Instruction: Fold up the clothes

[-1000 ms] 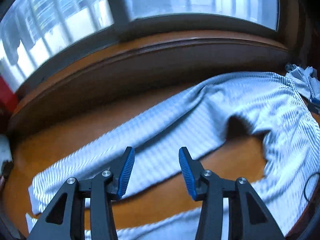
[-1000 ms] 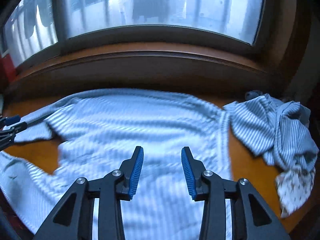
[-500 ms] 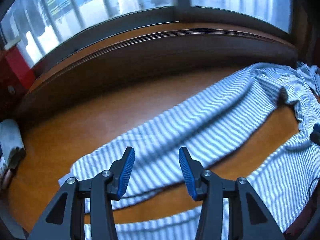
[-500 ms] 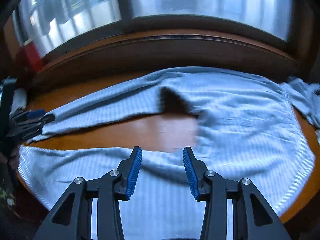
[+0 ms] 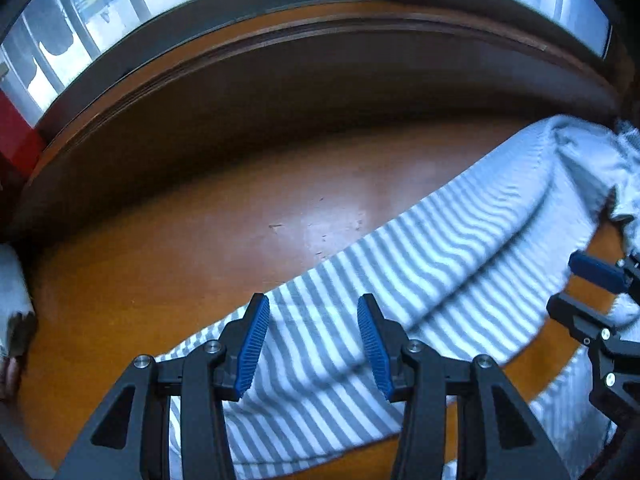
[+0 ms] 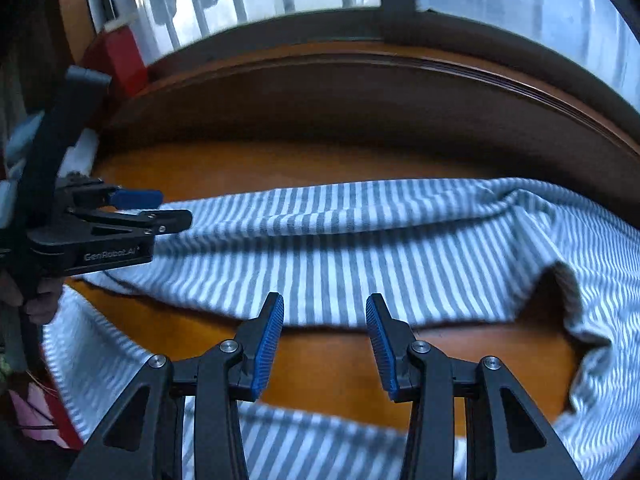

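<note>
Grey-and-white striped trousers (image 6: pixel 360 256) lie spread across an orange wooden table (image 5: pixel 208 240), two legs running left with bare wood between them. My left gripper (image 5: pixel 312 312) is open, hovering over the far leg's (image 5: pixel 400 280) hem end, fabric showing between its blue pads. My right gripper (image 6: pixel 325 312) is open too, over the near edge of that same leg, close to the wood gap. In the right wrist view the left gripper (image 6: pixel 160 210) appears at the left over the leg's end. The right gripper (image 5: pixel 572 288) shows at the right edge of the left wrist view.
A dark raised wooden sill (image 6: pixel 360 92) and a window run along the table's far side. A red box (image 6: pixel 124 56) stands at the far left. A white cloth item (image 5: pixel 12 296) lies at the table's left edge. The near leg (image 6: pixel 320 448) hangs at the front edge.
Both grippers have moved left and lower, closer to the far trouser leg. The left one now hovers over the hem end; the right one has swung from the waist area toward the legs.
</note>
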{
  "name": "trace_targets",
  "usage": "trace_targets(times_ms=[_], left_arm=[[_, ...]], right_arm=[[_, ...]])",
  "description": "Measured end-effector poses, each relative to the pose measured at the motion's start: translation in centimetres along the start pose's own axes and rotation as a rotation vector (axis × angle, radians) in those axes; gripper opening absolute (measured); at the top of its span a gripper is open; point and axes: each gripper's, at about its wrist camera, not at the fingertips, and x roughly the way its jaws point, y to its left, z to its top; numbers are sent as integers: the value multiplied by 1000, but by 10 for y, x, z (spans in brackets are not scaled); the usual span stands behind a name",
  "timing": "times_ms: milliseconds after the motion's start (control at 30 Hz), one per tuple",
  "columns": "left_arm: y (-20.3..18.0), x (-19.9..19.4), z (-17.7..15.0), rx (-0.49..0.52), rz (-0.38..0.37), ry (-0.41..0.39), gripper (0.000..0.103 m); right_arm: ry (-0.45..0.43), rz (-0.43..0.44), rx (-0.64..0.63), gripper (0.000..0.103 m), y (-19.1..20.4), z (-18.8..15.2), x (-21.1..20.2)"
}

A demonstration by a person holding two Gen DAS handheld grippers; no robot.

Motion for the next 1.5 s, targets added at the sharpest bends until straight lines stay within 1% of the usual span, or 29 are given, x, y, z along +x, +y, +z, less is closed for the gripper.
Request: trace_targets(times_ms=[33,100,167,267,333,433,533,600,633,733,800,867,967,1100,1133,1167,1200,1300,1400,1500], left_arm=[[0,3,0,7,19,7,44],[0,3,1,18,44,-5,45],[1,4,3,33,73,-17,45],[2,7,6,71,130,-40,45],[4,9,10,98,152,-54,45],[8,14,16,156,184,-77,45],[18,18,21,187,172,-104,45],[31,16,20,166,153,-112,45],[39,14,19,149,149,-116,45],[64,2,12,101,138,-136,45],[86,-12,0,72,148,-161,45],[107,-19,-11,45,162,-162,45],[131,-13,-24,25,177,-127,45],[144,2,-37,14,198,-90,45],[146,5,-39,13,203,-81,45],[148,6,-42,14,208,-94,45],[150,6,-44,20,227,-99,45],[155,9,-45,56,303,-113,45],[166,13,-45,59,337,-124,45],[174,18,-42,76,371,-142,46]], right_arm=[[6,-1,-4,43,1,0,4],[16,-1,-13,43,4,0,9],[22,-19,-31,43,8,0,12],[34,-27,-39,43,22,-3,12],[42,-30,-43,44,32,-5,12],[54,-34,-50,45,47,-8,11],[65,-46,-64,45,64,-12,12],[70,-63,-88,46,77,-16,13],[71,-64,-79,45,80,-17,12],[69,-61,-26,45,86,-19,9],[39,-64,36,45,83,-20,0],[8,-72,80,45,80,-19,-10],[26,-83,126,45,80,-16,-5],[69,-93,176,46,81,-8,10],[72,-102,169,45,85,-7,12],[69,-115,156,46,90,-7,12],[67,-127,142,46,94,-6,12],[65,-110,134,46,106,-3,16],[54,-96,123,46,117,2,21],[38,-110,94,46,126,5,25]])
